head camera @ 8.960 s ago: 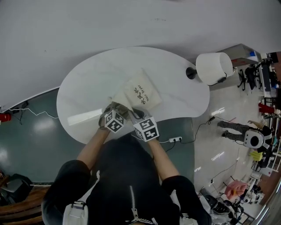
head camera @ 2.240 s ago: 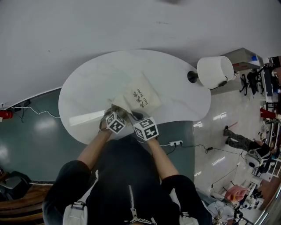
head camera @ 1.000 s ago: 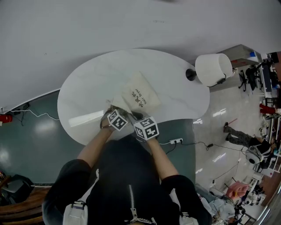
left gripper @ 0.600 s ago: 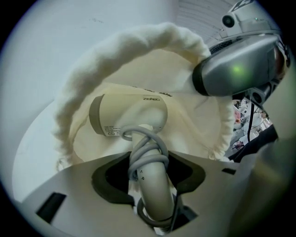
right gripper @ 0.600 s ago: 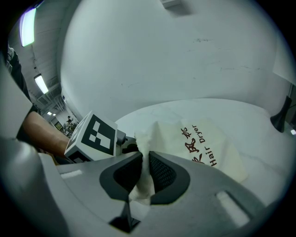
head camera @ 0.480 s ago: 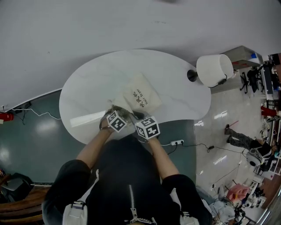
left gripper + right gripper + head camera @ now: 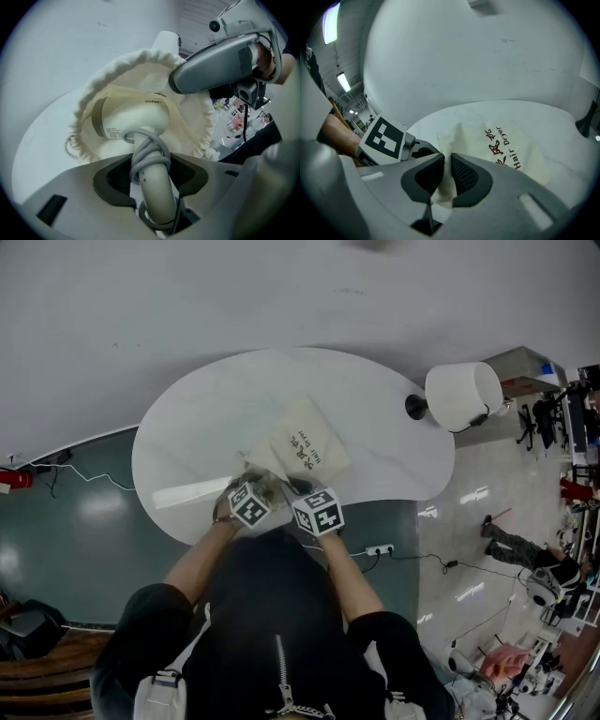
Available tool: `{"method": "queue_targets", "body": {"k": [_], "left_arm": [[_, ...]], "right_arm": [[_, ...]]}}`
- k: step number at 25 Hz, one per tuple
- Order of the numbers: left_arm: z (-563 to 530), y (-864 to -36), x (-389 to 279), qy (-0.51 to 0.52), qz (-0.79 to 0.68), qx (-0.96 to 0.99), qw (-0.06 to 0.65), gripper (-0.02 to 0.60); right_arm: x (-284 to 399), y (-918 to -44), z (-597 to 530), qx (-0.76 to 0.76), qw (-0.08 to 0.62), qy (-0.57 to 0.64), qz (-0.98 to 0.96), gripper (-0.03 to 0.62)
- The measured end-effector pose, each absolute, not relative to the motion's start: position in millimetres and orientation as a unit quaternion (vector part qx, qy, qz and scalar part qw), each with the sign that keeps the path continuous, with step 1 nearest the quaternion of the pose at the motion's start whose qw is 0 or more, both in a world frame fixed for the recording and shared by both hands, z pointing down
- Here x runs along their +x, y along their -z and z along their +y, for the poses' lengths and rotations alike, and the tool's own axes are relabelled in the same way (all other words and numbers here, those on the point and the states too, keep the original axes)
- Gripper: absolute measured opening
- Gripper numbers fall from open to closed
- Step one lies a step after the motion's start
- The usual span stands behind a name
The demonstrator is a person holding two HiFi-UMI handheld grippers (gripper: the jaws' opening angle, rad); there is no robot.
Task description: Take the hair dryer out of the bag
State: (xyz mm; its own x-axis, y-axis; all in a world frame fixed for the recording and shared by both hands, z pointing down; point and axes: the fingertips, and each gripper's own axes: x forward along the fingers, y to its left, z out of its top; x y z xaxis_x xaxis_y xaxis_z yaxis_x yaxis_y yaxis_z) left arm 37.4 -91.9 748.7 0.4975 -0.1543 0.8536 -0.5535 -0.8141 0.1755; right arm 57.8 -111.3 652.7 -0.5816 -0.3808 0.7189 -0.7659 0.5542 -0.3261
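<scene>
A cream drawstring bag (image 7: 305, 448) printed "Hair Dryer" lies on the white oval table (image 7: 197, 427). In the left gripper view a white hair dryer (image 7: 133, 117) sits in the bag's open mouth (image 7: 187, 112). Its handle, wrapped in grey cord, points back between the jaws. My left gripper (image 7: 151, 176) is shut on that handle. My right gripper (image 7: 446, 171) is shut on a fold of the bag's rim (image 7: 445, 140), with the printed side (image 7: 506, 150) lying beyond it. In the head view both grippers, left (image 7: 258, 486) and right (image 7: 295, 488), meet at the bag's near end.
A white-shaded lamp (image 7: 459, 395) on a black base (image 7: 415, 407) stands at the table's right end. The table's near edge runs just under my hands. A power strip (image 7: 378, 548) and cables lie on the floor to the right.
My left gripper has drawn back slightly toward me with the dryer's handle in it. The right gripper has kept its place on the bag's rim.
</scene>
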Motion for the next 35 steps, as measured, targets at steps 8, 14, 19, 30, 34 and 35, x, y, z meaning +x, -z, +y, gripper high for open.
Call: {"method": "queue_targets", "body": {"k": [8, 14, 19, 30, 34, 35], "left_arm": [[-80, -746, 27, -0.457, -0.214, 0.833, 0.227, 0.222], [-70, -742, 20, -0.459, -0.22, 0.832, 0.221, 0.222], [-62, -741, 15, -0.461, -0.221, 0.83, 0.223, 0.222], [-49, -735, -4, -0.461, -0.221, 0.827, 0.234, 0.222], [-45, -734, -10, -0.463, -0.219, 0.827, 0.233, 0.222], [-43, -734, -12, -0.464, -0.218, 0.826, 0.234, 0.222]], "right_arm": [[58, -653, -112, 0.34, 0.303, -0.317, -0.832, 0.035], [55, -654, -111, 0.336, 0.306, -0.314, -0.834, 0.035], [56, -656, -112, 0.333, 0.309, -0.312, -0.835, 0.035], [49, -662, -111, 0.327, 0.317, -0.313, -0.834, 0.035], [49, -665, -113, 0.323, 0.319, -0.314, -0.834, 0.035], [48, -666, -113, 0.323, 0.32, -0.314, -0.834, 0.035]]}}
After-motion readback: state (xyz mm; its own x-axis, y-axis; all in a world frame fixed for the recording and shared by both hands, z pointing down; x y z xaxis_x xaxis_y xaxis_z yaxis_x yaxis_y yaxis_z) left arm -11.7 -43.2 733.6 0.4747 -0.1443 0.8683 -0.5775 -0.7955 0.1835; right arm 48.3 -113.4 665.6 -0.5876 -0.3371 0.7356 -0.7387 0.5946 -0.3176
